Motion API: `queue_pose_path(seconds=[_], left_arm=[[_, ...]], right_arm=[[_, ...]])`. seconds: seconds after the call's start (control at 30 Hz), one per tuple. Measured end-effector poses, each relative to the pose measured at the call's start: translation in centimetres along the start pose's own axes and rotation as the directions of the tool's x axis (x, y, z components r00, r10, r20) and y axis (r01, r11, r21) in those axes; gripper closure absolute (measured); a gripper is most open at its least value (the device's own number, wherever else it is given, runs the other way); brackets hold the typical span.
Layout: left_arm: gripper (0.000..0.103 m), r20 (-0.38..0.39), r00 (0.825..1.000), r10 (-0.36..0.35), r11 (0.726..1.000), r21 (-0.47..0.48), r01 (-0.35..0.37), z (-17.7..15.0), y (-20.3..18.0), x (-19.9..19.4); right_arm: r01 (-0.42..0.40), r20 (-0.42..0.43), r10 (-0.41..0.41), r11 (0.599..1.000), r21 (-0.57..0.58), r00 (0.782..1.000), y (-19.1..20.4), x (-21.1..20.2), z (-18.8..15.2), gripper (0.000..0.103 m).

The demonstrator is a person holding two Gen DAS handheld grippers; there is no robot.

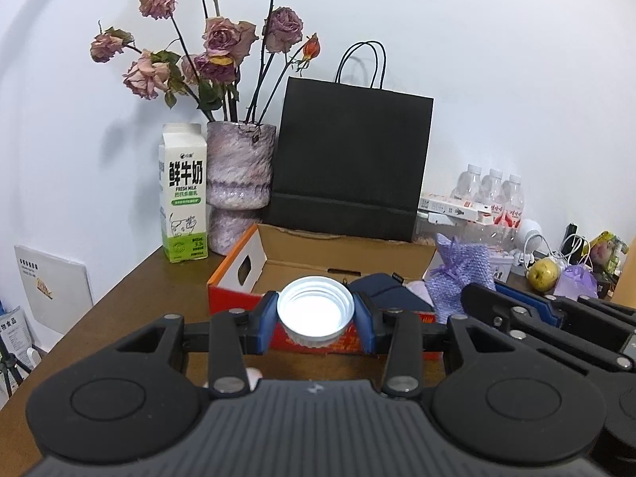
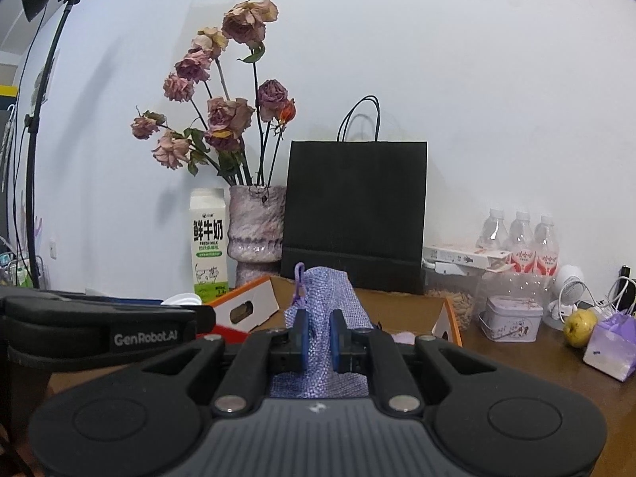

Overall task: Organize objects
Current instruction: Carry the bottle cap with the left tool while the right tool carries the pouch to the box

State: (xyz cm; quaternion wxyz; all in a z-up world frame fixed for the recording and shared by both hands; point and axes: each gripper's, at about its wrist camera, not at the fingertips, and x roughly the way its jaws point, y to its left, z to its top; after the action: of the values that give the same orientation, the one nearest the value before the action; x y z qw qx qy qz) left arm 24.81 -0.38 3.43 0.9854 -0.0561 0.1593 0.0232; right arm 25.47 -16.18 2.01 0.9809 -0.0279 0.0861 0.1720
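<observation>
My left gripper [image 1: 316, 314] is shut on a white screw lid [image 1: 315, 310], open side facing the camera, held just in front of the open cardboard box [image 1: 349, 256] with orange-red sides. My right gripper [image 2: 318, 336] is shut on a purple mesh pouch [image 2: 326, 298] and holds it over the same box [image 2: 401, 306]. The pouch also shows in the left wrist view [image 1: 461, 274], at the box's right side. A dark blue item [image 1: 391, 290] lies inside the box.
A milk carton [image 1: 183, 194], a vase of dried roses [image 1: 238, 183] and a black paper bag [image 1: 349, 163] stand behind the box against the wall. To the right are water bottles [image 2: 520, 238], a small tin [image 2: 510, 318], a pear [image 2: 578, 328] and a purple gift bag [image 2: 610, 348].
</observation>
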Motion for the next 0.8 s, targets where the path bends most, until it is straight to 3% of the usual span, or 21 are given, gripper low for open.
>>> queue_pose_path(seconds=[0.8], left_arm=[[0.062,0.019,1.000,-0.018,1.000,-0.016,0.018,4.4,0.2,6.4]], right_arm=[[0.022,0.010,-0.022,0.999,0.047,1.000,-2.7,7.8,2.7,0.093]])
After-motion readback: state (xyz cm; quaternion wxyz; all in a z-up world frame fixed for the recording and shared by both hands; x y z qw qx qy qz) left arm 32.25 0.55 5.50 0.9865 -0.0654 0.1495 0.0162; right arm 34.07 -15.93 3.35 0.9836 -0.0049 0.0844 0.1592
